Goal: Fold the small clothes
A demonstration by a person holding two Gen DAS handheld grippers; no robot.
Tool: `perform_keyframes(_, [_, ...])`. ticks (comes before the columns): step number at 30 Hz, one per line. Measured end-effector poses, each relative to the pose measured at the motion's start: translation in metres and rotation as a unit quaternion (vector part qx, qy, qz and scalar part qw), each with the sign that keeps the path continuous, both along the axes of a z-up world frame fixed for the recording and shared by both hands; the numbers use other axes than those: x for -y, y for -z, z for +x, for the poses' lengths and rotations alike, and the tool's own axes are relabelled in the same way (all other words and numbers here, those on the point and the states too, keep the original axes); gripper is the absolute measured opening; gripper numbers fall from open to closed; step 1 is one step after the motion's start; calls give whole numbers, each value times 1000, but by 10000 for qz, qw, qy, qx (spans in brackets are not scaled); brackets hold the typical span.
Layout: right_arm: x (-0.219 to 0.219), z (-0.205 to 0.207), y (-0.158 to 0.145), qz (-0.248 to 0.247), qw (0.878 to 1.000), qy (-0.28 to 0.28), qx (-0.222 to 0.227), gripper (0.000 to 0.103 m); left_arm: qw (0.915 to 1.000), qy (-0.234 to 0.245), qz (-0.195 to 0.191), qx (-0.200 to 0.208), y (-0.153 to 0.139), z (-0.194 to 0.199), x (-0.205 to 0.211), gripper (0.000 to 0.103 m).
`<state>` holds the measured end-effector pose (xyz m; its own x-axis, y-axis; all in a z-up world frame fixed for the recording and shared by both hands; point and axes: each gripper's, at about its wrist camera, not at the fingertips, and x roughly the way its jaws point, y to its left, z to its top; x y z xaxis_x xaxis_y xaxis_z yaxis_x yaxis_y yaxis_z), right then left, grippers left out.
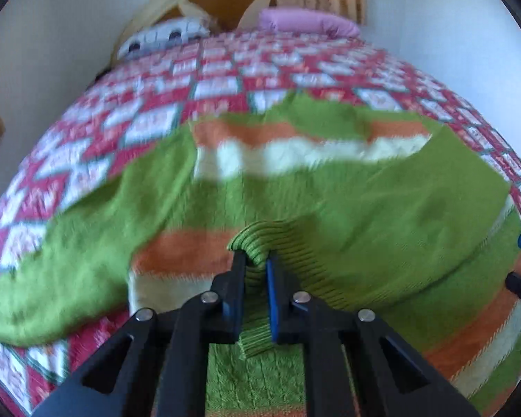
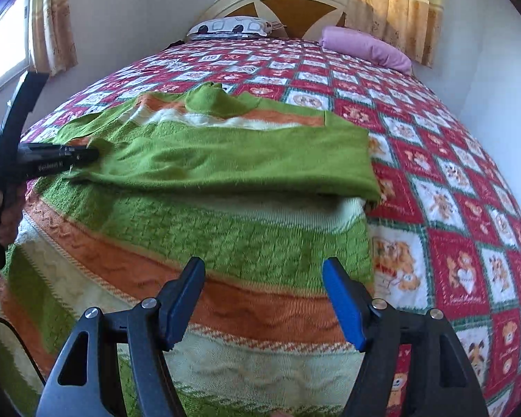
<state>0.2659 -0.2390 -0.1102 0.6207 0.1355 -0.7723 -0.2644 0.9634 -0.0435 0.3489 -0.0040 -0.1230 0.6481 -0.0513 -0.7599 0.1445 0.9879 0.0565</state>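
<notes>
Patchwork bedspread (image 2: 434, 180) under striped sweater (image 2: 225, 236)

Small white lettering on left claw (image 2: 57, 160), illegible.

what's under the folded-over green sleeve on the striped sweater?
The folded green sleeve lies on the green, orange and cream knit sweater; a cream band peeks out. Anything further under is hidden.

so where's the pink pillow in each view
Left wrist view: pink pillow at top, right of centre, at the head of the bed.
Right wrist view: pink pillow upper right, below the curtain.
Shared landmark: the arched headboard, just left of the pillow in both.
</notes>
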Motion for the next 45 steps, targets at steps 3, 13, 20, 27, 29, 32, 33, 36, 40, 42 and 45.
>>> perform_keyframes(3, [4,-1,3,59,10000,36,34,70,9992,-45,95,383,-20,-1,-6,12])
perform_keyframes(13, [15,42,-6,-866,9910,957,345,71,9974,-337,595,219,12,27,-15,12])
perform_keyframes(20, [62,90,5,-506,9785,1999,0,72,9967,-470,648,125,18,28,-17,14])
perform_keyframes(27, [71,78,7,-600,9782,1988,-84,76,9972,-652,348,95,20,31,-29,14])
perform_keyframes(29, [78,80,10,-426,9765,2100,-241,79,9969,-644,445,106,20,30,-26,20])
perform_keyframes(32, [87,76,8,-84,9728,2281,-391,81,9966,-610,516,189,13,21,-22,69])
perform_keyframes(33, [86,72,5,-106,9720,2319,-357,81,9969,-576,474,256,10,17,-23,79])
perform_keyframes(36, [80,55,-9,-312,9704,2393,-119,81,9958,-419,630,525,2,1,-20,86])
perform_keyframes(40, [72,49,-40,-429,9669,2466,493,81,9928,-428,816,759,-5,-7,-16,94])
perform_keyframes(42, [65,61,-49,-65,9742,2151,681,81,9933,-432,767,747,-7,-7,-14,94])
perform_keyframes(45, [43,91,-38,-112,9842,1688,514,81,9938,-475,702,719,-9,-9,-14,94])
